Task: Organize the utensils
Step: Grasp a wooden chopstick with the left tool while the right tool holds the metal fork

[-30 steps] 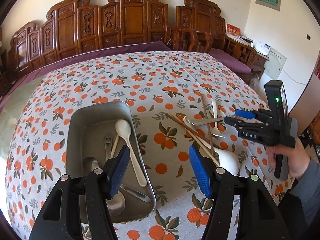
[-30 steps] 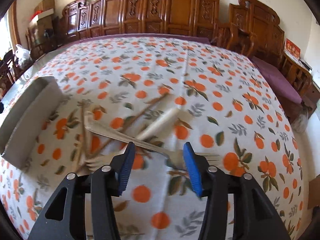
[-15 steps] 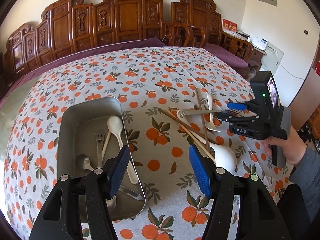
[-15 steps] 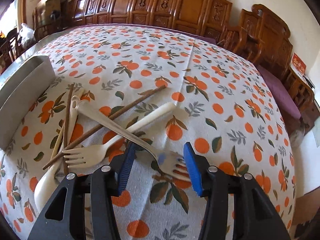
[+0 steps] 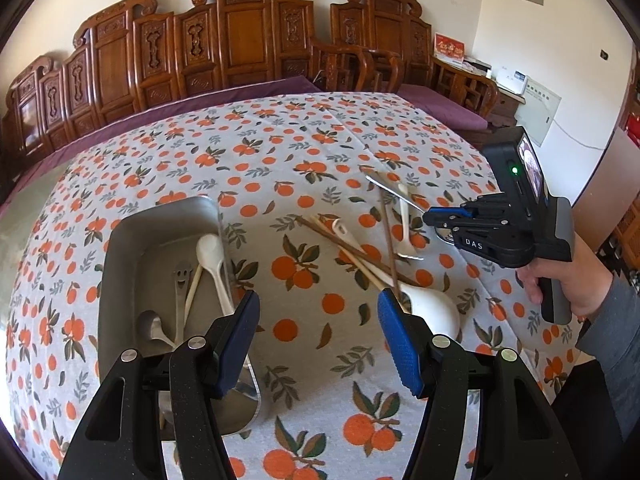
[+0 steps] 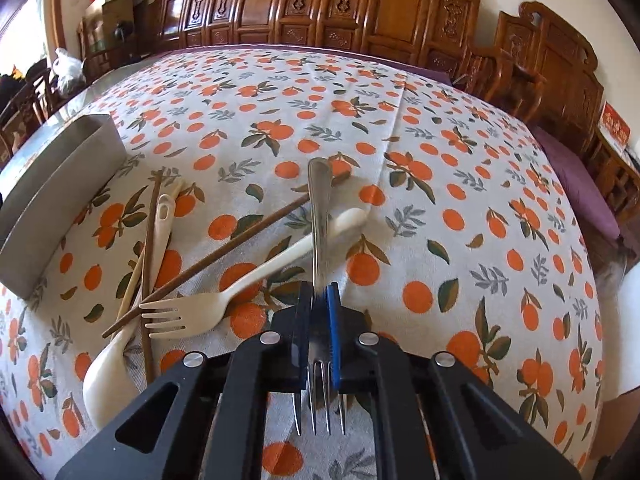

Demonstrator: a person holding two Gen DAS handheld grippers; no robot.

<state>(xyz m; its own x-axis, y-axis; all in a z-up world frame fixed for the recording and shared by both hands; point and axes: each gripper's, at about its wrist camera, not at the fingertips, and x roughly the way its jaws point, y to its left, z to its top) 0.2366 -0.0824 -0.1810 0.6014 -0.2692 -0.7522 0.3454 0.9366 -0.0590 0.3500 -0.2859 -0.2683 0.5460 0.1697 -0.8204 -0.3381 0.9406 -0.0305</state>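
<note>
Right gripper [image 6: 319,312] level, jaws clenched on the steel fork [image 6: 320,216], handle pointing ahead. Left gripper [image 5: 318,336] hangs released; tray [image 5: 120,248] left of its jaws, chopsticks [image 5: 348,246] ahead on the bench [image 5: 280,152].

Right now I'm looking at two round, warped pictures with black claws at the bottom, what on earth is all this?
No robot here: a person holds a hand tool with two padded fingers in each hand, and each tool carries a wide-angle camera. One picture looks along the left gripper, open above the tablecloth. It also shows the right gripper from the side. The other picture looks along that right gripper, shut on a metal fork. On the cloth lie a pale plastic fork, chopsticks and a white spoon. A metal tray already holds several utensils.
</note>
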